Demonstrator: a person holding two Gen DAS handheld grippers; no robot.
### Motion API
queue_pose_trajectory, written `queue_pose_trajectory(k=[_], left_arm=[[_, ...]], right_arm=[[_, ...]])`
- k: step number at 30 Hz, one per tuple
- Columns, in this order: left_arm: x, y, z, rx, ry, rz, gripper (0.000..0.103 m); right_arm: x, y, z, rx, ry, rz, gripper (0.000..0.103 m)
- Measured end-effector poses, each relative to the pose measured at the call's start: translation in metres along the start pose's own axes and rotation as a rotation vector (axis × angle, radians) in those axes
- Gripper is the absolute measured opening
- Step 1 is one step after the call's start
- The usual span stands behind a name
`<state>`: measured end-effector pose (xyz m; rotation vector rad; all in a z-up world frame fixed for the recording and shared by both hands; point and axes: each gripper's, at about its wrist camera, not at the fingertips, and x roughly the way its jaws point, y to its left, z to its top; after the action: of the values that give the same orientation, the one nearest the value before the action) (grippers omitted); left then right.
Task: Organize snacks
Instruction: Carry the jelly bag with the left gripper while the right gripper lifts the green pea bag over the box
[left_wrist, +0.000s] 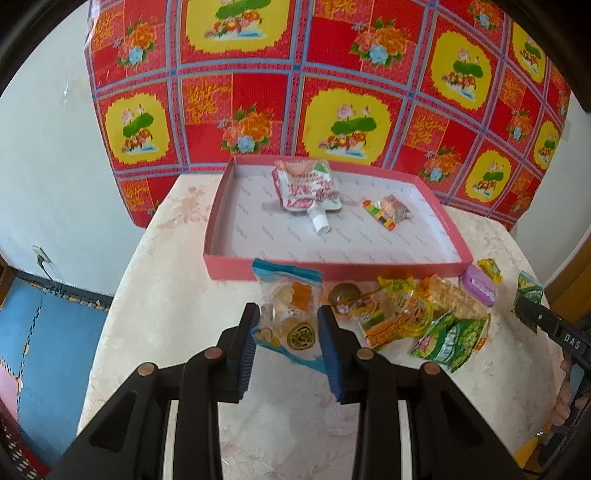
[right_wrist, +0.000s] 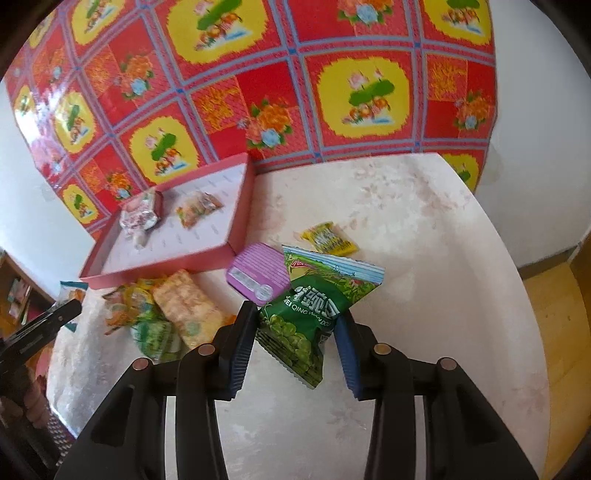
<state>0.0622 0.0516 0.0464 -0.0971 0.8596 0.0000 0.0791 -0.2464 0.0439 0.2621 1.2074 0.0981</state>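
A: Left claw (left_wrist: 286, 325) clamped on a clear packet with blue ends (left_wrist: 288, 314), pads pressing both sides. The packet stands tilted just short of the pink tray's (left_wrist: 332, 271) near wall, its top edge overlapping that wall in the left wrist view.

B: Probably held there because the tray is the collection point. Contents so far?

A: Two items: a white-and-red spouted pouch (left_wrist: 306, 188) toward the tray's far wall, and a small multicoloured packet (left_wrist: 386, 212) beside it. The rest of the tray floor is bare.

B: Right side?

A: Right claw (right_wrist: 295, 332) narrowed around a green pea packet (right_wrist: 306, 325). The foil is crumpled at the waist where the pads bite, so the grip looks firm. I judge the packet clear of the table (right_wrist: 424, 295); its lower corner hangs free.

B: Gripped at the middle so the ends don't flop, I'd guess. What waits?

A: A loose heap along the tray's near wall: a lilac tin (right_wrist: 258, 277) touching the tray's corner, a pale cracker pack (right_wrist: 188, 306), orange and yellow wrappers (left_wrist: 395, 314). A small yellow packet (right_wrist: 328, 240) lies apart toward the table's far edge.

B: So roughly early-middle; most snacks are still outside. Risk?

A: Both claws heading for one tray; they could crowd at its near wall.
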Motion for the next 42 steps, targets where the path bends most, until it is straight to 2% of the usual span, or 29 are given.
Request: queue_pose_trajectory(k=[14, 21, 33, 42], left_arm=[[-0.016, -0.009, 0.045, 0.025, -0.069, -0.024, 0.034], [-0.010, -0.005, 0.068, 0.025, -0.062, -0.017, 0.034], [0.026, 0.001, 0.102, 0.010, -0.027, 0.004, 0.034], [0.060, 0.007, 0.109, -0.012, 0.006, 0.015, 0.034]], right_arm=[[-0.018, 0.033, 0.037, -0.091, -0.043, 0.038, 0.043], [-0.013, 0.045, 0.059, -0.105, -0.050, 0.063, 0.043], [0.020, 0.079, 0.093, -0.147, -0.045, 0.102, 0.043], [0.061, 0.095, 0.107, -0.146, -0.023, 0.119, 0.043]])
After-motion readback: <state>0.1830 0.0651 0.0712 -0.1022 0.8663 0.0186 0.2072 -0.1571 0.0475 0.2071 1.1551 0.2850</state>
